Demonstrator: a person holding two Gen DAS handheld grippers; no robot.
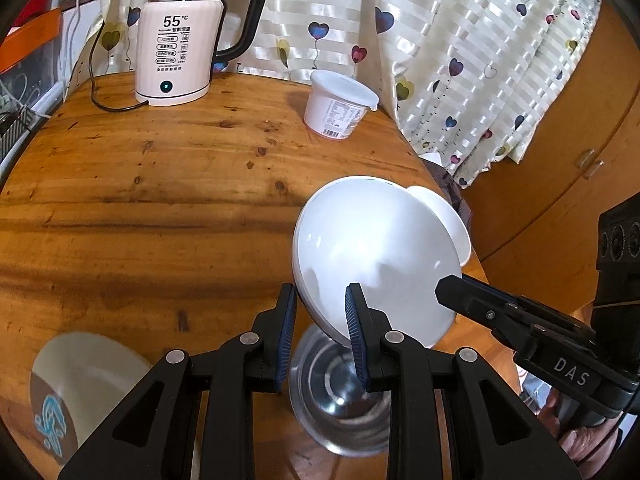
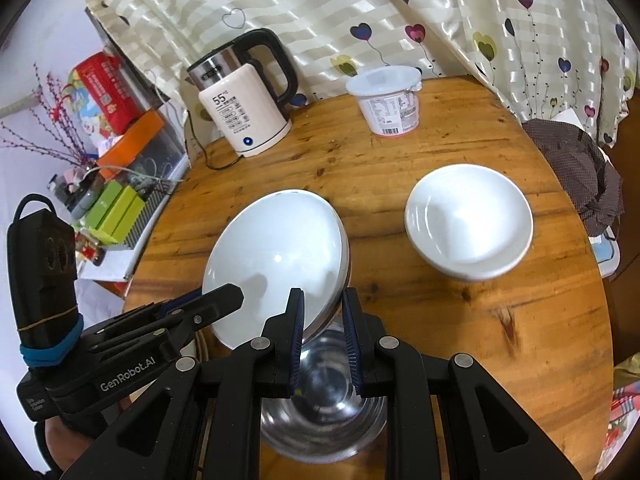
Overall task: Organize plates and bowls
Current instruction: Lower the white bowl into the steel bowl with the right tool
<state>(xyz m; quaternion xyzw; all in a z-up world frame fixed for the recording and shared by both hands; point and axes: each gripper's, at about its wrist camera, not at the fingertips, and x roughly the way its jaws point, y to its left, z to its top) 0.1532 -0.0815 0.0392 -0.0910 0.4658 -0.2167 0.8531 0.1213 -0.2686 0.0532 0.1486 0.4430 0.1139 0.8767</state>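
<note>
With my left gripper (image 1: 322, 334) and right gripper (image 2: 322, 338) each pinching an opposite rim of the tilted white bowl (image 2: 276, 256) above the steel bowl (image 2: 324, 408) at the near surface (image 2: 460, 320) edge, I judge uneven lifting could slip it out.

The patterned plate (image 1: 76, 392) is running off the lower left edge; gripper frames are hiding much of the steel bowl (image 2: 324, 412).
</note>
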